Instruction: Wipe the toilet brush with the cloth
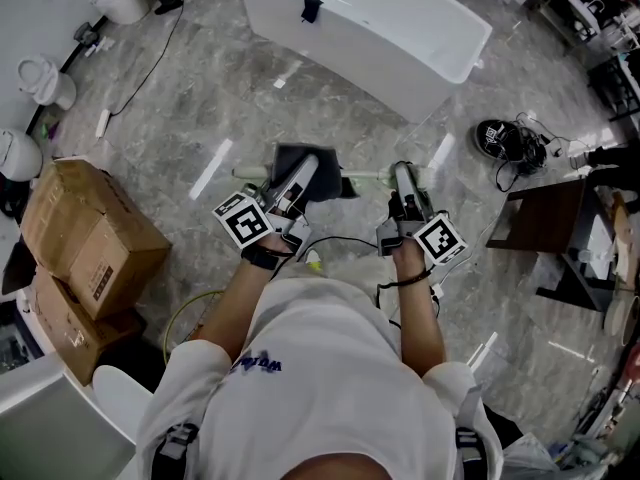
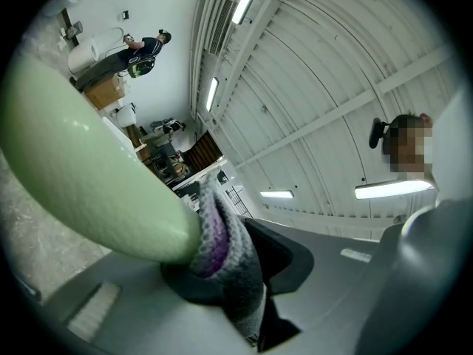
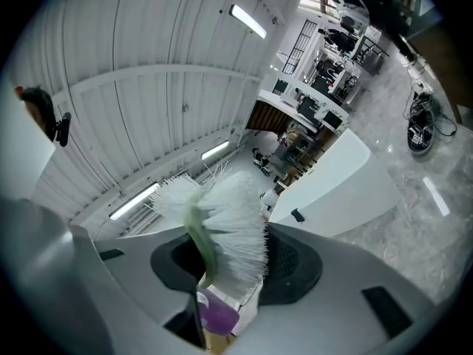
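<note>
My left gripper (image 1: 300,178) was closed on the dark grey knitted cloth (image 2: 225,250), which was folded with a purple streak showing. My right gripper (image 1: 404,180) was clamped on the white bristle head (image 3: 235,209) of the pale green plastic toilet brush (image 1: 368,176). In the head view the brush lay left to right at centre frame, between the two grippers and above the grey marble floor (image 1: 200,118). Its handle end pointed at the left gripper and touched the cloth, so I judged the left to be the wiping side. The way rightward along the handle looked unobstructed. The white bathtub (image 1: 380,28) at upper centre and the cardboard boxes (image 1: 90,238) at left stood well apart.
</note>
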A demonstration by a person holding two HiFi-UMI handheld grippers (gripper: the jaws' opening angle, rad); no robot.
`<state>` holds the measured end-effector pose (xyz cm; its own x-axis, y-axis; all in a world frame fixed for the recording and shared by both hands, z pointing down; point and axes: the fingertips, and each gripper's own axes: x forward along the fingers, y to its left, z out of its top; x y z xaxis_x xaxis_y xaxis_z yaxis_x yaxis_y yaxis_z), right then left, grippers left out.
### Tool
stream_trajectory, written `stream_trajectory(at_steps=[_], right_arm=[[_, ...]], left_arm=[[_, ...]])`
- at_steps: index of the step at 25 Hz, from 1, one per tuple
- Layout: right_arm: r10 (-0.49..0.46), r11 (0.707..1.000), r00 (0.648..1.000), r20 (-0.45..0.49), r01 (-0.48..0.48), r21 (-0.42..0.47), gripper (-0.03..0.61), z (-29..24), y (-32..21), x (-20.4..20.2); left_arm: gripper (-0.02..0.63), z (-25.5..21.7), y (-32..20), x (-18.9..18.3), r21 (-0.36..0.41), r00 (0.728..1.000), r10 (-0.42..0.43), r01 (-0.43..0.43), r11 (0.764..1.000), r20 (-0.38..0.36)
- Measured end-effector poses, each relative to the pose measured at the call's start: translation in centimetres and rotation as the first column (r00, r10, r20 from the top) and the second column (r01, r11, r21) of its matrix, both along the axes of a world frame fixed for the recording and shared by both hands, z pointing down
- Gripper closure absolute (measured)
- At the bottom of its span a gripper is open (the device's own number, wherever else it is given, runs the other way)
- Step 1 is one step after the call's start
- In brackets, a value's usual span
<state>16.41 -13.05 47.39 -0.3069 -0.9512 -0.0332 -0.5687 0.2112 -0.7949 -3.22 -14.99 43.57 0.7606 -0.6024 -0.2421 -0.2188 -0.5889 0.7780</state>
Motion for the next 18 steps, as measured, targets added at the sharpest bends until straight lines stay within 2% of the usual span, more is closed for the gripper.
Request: stream_trajectory(at_steps=[8,12,18], right_arm=[[-0.003,1.0,1.0,-0.02,0.003,-0.01,0.405,0.1,-0.4,-0.2],[0.012,1.0,1.0,-0.013,-0.012,-0.023,0.405,0.6,-0.5,-0.2],[0.014,1.0,1.0,-0.004,-0.014,-0.012,0.405,0.4,-0.7,-0.4]], left_arm=[[0.529,0.2,-0.4,-0.8,-0.007,1.0,-0.025,0.025,1.0,-0.011],[0.528,0.6,-0.9,-1.6,-0.031,0.995,-0.097,0.096,0.995,-0.026],[0.525,-0.6,-1.1,-2.3,0.041,0.987,-0.159,0.159,0.986,-0.005]])
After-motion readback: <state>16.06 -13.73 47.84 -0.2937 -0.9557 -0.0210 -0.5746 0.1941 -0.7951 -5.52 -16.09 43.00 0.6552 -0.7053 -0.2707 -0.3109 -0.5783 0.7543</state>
